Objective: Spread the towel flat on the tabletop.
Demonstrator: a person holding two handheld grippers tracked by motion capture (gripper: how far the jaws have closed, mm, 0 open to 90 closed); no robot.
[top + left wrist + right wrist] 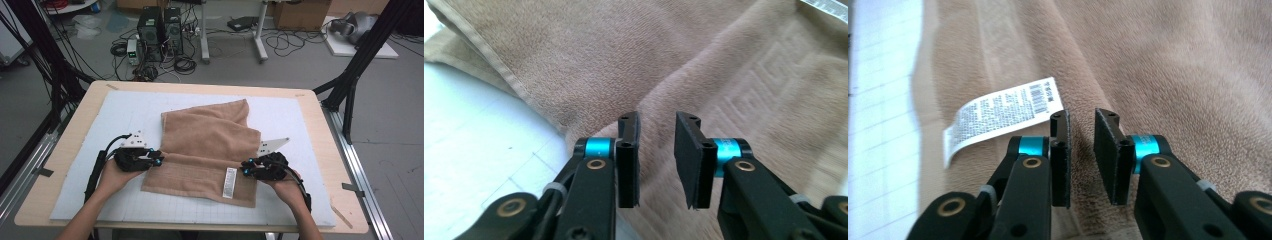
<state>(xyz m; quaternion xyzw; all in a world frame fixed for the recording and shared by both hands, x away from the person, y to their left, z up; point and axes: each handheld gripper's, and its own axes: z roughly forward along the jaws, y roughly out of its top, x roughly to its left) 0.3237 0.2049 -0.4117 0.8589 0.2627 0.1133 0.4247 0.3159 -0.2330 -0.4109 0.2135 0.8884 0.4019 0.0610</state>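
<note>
On the white gridded mat (80, 165) covering the counter (45, 185), a tan terry towel (205, 145) is lying partly folded, its far layer slanting across the near one and its white care label (230, 182) showing near the front right corner. The left tongs (158, 159) are sitting at the towel's left edge and the right tongs (244, 169) at its right edge, both level with the fold line. In the left gripper view the left tongs (657, 160) are standing slightly spread, with pile showing through the gap and neither pad pressing on cloth; in the right gripper view the right tongs (1082, 157) are standing the same way, just beside the label (998, 117). Neither pair is pinching anything.

The step in hand looks like letting go after a fold and readying for the next one. To do it well, I would judge that both tongs should be backing straight out along the mat, low and level, so the pads are not snagging loops and dragging the top layer askew. The slanted upper layer is suggesting the edges are not squared, so the next grip is probably best taken at the two near corners at once, biting both layers cleanly and keeping the hands moving together. The right pad should be avoiding the label, which could slip free.
</note>
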